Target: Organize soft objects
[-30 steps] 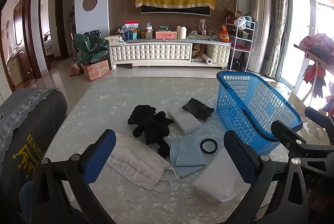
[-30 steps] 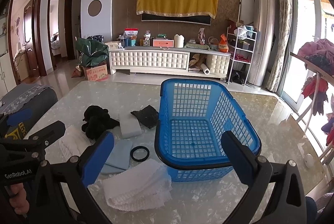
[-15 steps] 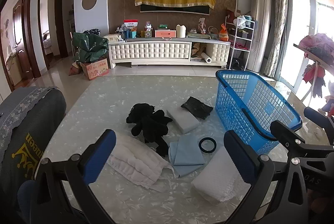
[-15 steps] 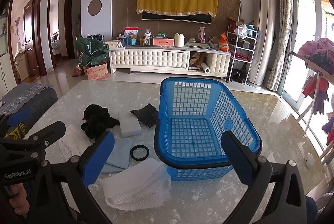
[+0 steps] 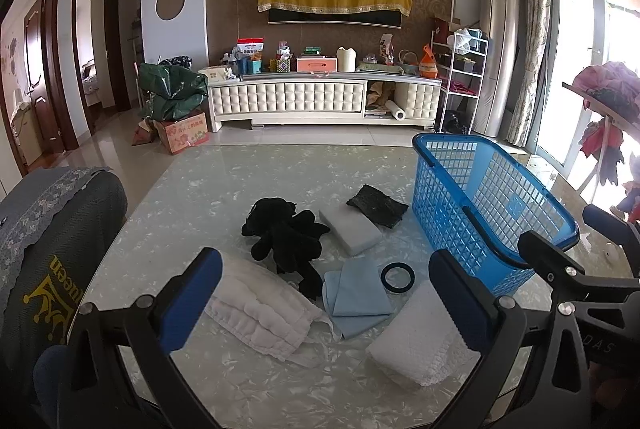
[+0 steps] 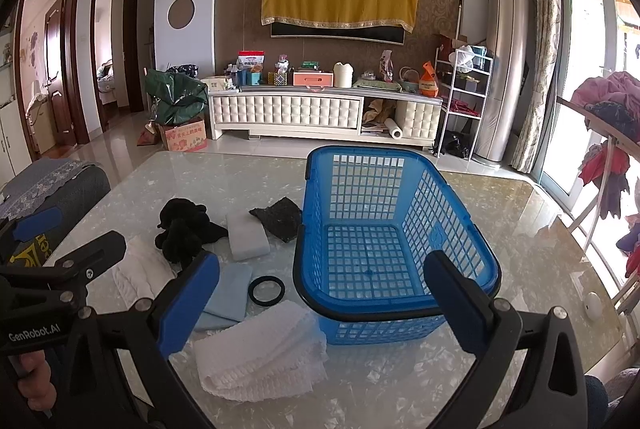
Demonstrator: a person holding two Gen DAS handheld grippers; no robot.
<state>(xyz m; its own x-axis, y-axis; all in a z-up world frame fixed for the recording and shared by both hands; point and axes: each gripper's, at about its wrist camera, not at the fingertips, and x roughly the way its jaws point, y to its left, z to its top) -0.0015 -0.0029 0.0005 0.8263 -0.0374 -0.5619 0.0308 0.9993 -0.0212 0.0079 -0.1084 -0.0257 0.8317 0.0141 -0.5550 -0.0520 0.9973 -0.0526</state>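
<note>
Left wrist view: left gripper (image 5: 326,299) gapes wide above the white quilted cloth (image 5: 260,313); right gripper (image 6: 322,299) wide, empty, near the blue basket (image 6: 394,229).

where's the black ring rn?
Black ring lies flat on the table, between the light blue cloth and the blue basket, just beyond the white towel.

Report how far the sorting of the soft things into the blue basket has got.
Done: nothing yet; the blue basket holds nothing. In hand: nothing; the left tongs and right tongs are both open. Left on the table: black plush toy, white quilted cloth, light blue cloth, white knit towel, white pad, dark cloth. A black ring lies there too.
</note>
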